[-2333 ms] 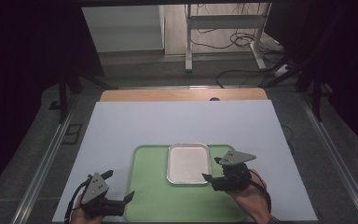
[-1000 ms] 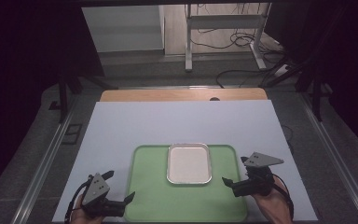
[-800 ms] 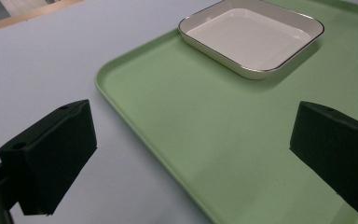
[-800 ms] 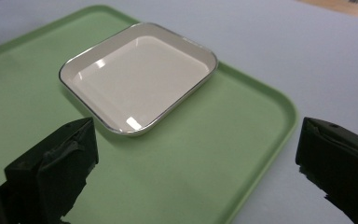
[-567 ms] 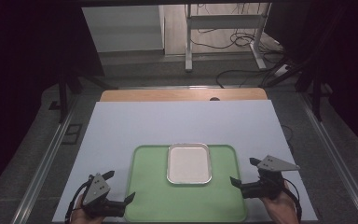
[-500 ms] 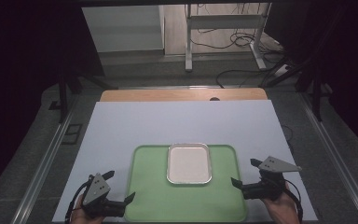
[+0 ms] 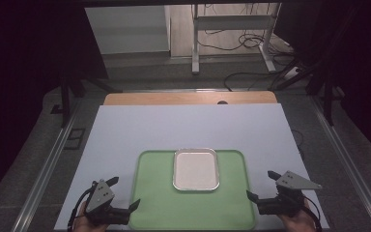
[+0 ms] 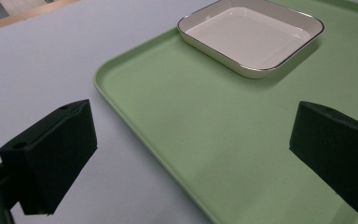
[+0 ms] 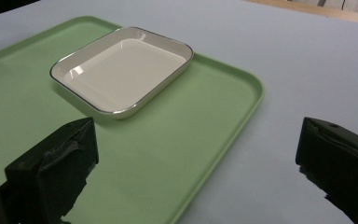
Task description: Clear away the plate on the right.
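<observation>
While both grippers stand wide-jawed and empty, left gripper (image 7: pixel 125 209) and right gripper (image 7: pixel 262 200) are held astride the green tray's (image 7: pixel 189 213) near corners (a grasp is judged pending); beyond the fingertips lies the white dish (image 7: pixel 196 169).

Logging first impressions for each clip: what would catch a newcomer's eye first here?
A bright green tray lies at the near middle of the pale table, with a shallow white dish at its far edge. The open left gripper and right gripper flank the tray's near corners, holding nothing.
</observation>
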Tool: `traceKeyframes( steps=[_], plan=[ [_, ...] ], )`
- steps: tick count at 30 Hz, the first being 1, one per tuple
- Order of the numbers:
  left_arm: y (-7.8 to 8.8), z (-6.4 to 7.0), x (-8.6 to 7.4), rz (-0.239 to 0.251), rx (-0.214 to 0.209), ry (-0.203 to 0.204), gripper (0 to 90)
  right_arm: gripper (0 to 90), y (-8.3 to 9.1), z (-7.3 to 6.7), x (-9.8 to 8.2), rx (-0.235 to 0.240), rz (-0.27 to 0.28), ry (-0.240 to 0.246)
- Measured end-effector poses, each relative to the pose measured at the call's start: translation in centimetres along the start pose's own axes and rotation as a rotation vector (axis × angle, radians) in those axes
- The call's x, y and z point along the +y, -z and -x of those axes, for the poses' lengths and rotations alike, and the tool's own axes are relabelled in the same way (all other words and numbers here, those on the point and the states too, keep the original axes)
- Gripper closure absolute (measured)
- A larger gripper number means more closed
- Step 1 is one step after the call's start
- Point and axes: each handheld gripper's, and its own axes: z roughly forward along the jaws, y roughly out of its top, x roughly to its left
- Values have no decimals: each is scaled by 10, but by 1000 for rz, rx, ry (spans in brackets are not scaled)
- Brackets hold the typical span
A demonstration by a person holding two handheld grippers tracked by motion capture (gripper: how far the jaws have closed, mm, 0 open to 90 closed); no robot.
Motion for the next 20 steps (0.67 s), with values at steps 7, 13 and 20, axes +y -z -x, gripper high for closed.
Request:
traceKeyframes(
  steps=[7, 13, 20],
  plan=[
    [0, 0, 0, 0, -1, 3, 5, 0, 7, 1, -12, 8, -42, -15],
    [0, 0, 0, 0, -2, 4, 5, 0, 4, 1, -18, 28, -105, -28],
    [-1, 0, 0, -4, -4, 3, 5, 0, 2, 0, -19, 29, -130, -14]
  ],
)
